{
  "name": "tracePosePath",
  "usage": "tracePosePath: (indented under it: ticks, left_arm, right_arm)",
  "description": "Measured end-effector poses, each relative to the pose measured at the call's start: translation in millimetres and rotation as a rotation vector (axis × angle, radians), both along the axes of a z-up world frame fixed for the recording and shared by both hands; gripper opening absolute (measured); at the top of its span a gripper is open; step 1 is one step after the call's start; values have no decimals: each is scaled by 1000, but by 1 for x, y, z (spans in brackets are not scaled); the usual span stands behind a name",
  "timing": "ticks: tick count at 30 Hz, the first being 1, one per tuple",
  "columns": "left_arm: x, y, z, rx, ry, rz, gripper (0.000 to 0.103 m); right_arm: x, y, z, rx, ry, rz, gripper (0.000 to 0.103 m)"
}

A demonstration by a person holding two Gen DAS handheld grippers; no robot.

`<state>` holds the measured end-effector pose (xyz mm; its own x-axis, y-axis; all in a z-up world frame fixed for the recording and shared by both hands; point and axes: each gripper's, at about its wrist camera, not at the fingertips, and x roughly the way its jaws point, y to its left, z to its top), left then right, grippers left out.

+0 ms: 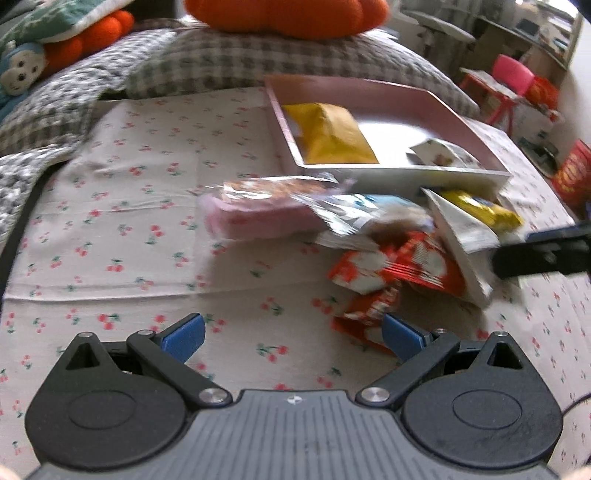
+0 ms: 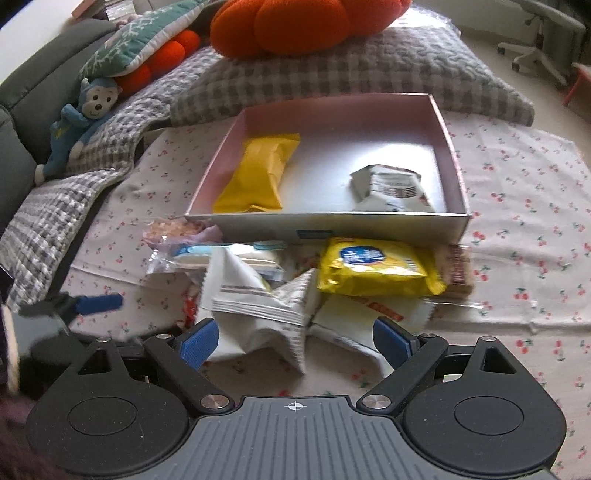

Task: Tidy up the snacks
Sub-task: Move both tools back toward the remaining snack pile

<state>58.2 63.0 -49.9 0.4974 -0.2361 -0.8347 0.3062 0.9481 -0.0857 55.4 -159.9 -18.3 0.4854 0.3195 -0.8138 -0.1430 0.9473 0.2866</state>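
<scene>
Step in hand: 1 more packet is judged due for pick-up from the loose snack pile (image 2: 295, 284) and transfer into the pink box (image 2: 452, 147).
Left gripper (image 1: 293, 338): fingers spread wide, nothing between them; held just above the red-and-white packets (image 1: 391, 269) at the pile's near edge.
Right gripper (image 2: 295, 338): fingers parted wide, nothing gripped; a crumpled white packet (image 2: 258, 299) lies just ahead, between them.
Box contents: 1 yellow packet (image 2: 258, 173) along the left wall, 1 white packet (image 2: 391, 188) toward the right wall.
Pile location: on the bed, against the box's near wall.
Technique: the top packet should be taken by a sealed edge, so the ones below are not dragged; the box's bare middle is best filled next.
Surface: soft cherry-print sheet (image 1: 110, 184); packets may sink or slide.
Room: checked blanket (image 2: 332, 70), orange cushion (image 2: 306, 22), blue monkey toy (image 2: 85, 122).
</scene>
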Motion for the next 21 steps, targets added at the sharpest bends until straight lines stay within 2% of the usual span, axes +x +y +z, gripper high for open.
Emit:
tracePosePath:
  ticks: [5,11,13,17,18,21]
  left_arm:
    - [-4,-12,-4,-9,-6,-57,91]
    - [-5,-22,-5,-37,-19,-97,71]
    - [-5,-23,-4,-46,-27,-100,61]
    - [-3,-26,-5,-58,-33,-99,49]
    - [-3,-26,-4,-55,-37,-103,41]
    - [-4,-27,-4,-41,-40,-118,38]
  right_arm:
    - [10,9,-6,40,38,-4,93]
    - [20,14,-15,79,76,-20,93]
    - [21,14,-17,85,83,-20,93]
    - [21,14,-21,80,82,-15,92]
    - [20,14,-22,77,82,-13,91]
    - [18,11,-23,83,76,-9,89]
